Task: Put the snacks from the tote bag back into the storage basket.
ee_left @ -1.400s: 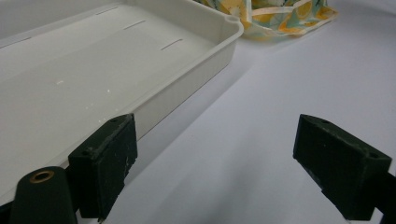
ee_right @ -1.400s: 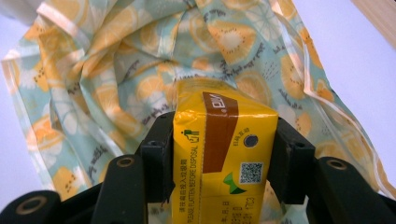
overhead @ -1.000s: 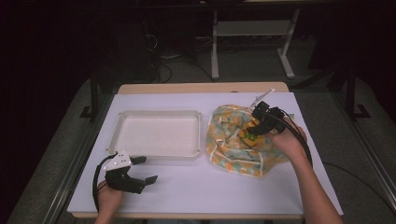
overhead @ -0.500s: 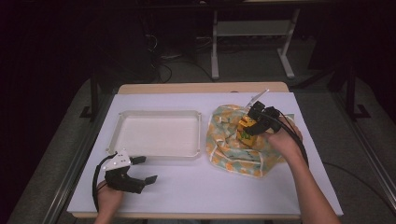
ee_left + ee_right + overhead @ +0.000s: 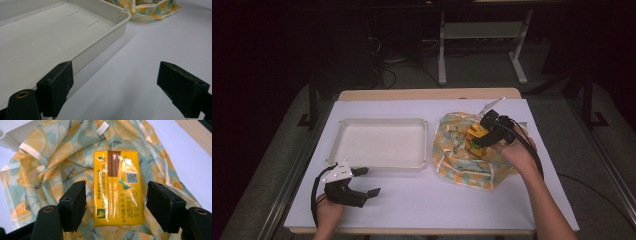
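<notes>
yellow drink carton (image 5: 117, 187) lying on the fruit-print bag (image 5: 462, 152), between the just-opened jaws of the right gripper (image 5: 116, 203), released, left gripper (image 5: 362, 182) spread wide beside the white tray (image 5: 382, 122)

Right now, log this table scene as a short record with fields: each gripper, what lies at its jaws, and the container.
right gripper: open, jaws just been opening, astride the yellow rectangular carton, pads off it
yellow rectangular carton: lying flat on the fruit-print fabric bag
fruit-print fabric bag: crumpled, right of the tray
left gripper: open, nothing between its jaws, beside the tray's near wall
white shallow plastic tray: nothing in it
white table cover: under everything
</notes>
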Demonstrator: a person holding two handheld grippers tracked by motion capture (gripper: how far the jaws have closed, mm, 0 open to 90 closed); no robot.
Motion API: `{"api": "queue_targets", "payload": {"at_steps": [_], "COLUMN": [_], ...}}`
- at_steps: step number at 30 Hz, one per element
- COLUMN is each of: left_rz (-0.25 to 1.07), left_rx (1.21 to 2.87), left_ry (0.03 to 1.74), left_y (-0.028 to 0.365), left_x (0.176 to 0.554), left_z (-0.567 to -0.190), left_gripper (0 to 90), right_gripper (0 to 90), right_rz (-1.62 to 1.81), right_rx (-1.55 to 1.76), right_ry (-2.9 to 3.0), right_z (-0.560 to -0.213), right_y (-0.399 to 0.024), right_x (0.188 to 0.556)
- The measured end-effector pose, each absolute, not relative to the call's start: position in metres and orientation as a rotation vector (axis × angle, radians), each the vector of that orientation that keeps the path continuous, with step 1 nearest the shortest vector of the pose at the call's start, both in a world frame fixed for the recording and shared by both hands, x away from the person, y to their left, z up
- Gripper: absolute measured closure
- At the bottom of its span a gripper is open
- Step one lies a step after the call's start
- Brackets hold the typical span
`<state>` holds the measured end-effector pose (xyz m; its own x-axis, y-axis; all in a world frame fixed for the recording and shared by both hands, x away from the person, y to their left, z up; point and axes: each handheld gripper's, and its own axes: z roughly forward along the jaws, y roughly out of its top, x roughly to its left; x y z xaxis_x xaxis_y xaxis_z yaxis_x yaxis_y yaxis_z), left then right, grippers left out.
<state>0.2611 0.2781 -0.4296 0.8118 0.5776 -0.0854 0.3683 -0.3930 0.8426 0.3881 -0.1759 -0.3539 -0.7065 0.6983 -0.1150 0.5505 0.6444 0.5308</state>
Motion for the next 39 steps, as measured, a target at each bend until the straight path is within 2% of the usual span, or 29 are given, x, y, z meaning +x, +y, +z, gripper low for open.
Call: {"api": "queue_targets", "payload": {"at_steps": [39], "left_rz": [0.268], "left_rx": [2.034], "left_ry": [0.705], "left_y": [0.278], "left_x": [0.261], "left_z": [-0.430], "left_gripper": [13.5], "right_gripper": [32.4], "right_rz": [0.678], "right_rx": [1.036], "right_ry": [2.555], "right_z": [-0.364], "right_y": [-0.179], "right_x": [0.394]}}
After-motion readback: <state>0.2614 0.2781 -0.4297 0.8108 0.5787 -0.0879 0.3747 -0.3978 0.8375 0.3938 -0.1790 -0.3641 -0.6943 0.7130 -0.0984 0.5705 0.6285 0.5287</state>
